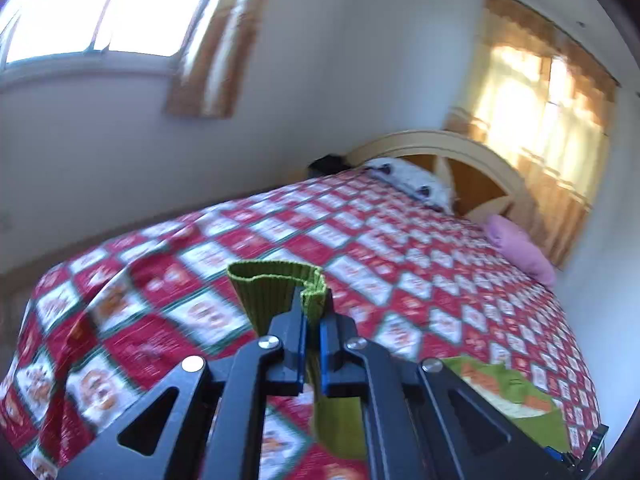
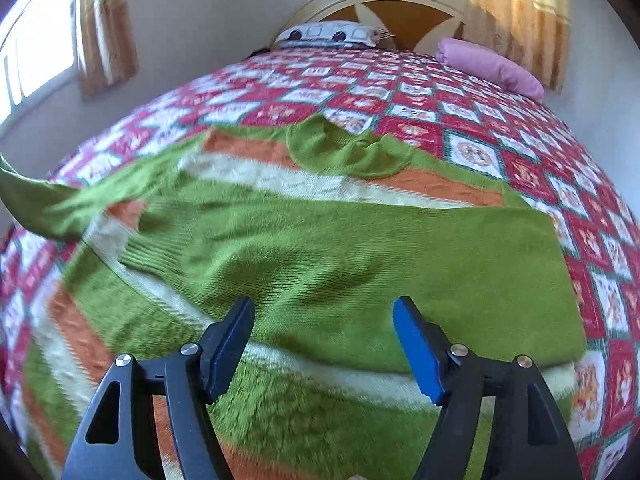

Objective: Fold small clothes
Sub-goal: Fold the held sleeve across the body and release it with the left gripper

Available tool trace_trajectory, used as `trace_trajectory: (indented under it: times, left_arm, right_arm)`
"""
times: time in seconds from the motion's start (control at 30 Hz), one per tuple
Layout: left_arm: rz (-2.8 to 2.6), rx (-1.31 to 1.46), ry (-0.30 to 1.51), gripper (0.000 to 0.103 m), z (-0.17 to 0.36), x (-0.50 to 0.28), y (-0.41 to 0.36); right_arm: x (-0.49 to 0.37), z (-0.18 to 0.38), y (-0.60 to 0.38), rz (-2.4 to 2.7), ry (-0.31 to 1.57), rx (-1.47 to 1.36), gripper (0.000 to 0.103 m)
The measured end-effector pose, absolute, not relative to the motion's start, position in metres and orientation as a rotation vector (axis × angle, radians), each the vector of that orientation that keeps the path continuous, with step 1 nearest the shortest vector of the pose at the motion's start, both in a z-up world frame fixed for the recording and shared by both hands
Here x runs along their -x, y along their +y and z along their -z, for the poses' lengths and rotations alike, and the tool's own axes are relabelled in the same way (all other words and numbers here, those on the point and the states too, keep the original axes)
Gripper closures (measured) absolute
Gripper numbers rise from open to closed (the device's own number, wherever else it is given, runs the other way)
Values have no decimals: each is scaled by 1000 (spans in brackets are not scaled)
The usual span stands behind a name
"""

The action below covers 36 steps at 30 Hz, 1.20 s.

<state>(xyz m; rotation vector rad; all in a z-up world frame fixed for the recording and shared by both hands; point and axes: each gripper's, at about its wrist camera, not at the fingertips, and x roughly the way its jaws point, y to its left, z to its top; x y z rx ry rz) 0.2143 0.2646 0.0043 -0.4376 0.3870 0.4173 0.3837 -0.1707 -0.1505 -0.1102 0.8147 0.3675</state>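
A green knitted sweater (image 2: 340, 248) with orange and cream stripes lies spread on the bed, its right sleeve folded across the body. In the left wrist view my left gripper (image 1: 313, 300) is shut on the ribbed green cuff (image 1: 272, 284) of the other sleeve and holds it above the bedspread; part of the sweater (image 1: 504, 392) shows at the lower right. In the right wrist view that lifted sleeve (image 2: 36, 200) stretches off to the left edge. My right gripper (image 2: 322, 312) hovers open over the sweater's lower body, with nothing between its fingers.
The bed carries a red, white and green patterned bedspread (image 2: 480, 136). At its head lie a white printed pillow (image 2: 332, 34) and a pink pillow (image 2: 488, 66) against a cream and orange headboard (image 2: 384, 8). Curtained windows flank the bed.
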Motion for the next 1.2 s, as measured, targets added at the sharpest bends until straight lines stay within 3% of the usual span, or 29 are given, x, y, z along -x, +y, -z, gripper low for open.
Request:
trace_trajectory:
  times: [0.3, 0.67, 0.87, 1.1, 1.2]
  left_arm:
    - [-237, 356, 326, 98, -60, -268, 183]
    - [-41, 245, 303, 98, -86, -307, 64]
    - [49, 189, 367, 98, -55, -332, -15]
    - [112, 65, 539, 98, 19, -366, -113]
    - [121, -19, 629, 88, 50, -380, -142]
  right_arm:
    - [-356, 122, -203, -374, 771, 92, 31]
    - [-326, 127, -249, -371, 794, 53, 31]
    - [-308, 130, -264, -374, 789, 37, 31]
    - [-299, 153, -270, -381, 826, 29, 31]
    - [-297, 164, -274, -379, 831, 19, 31]
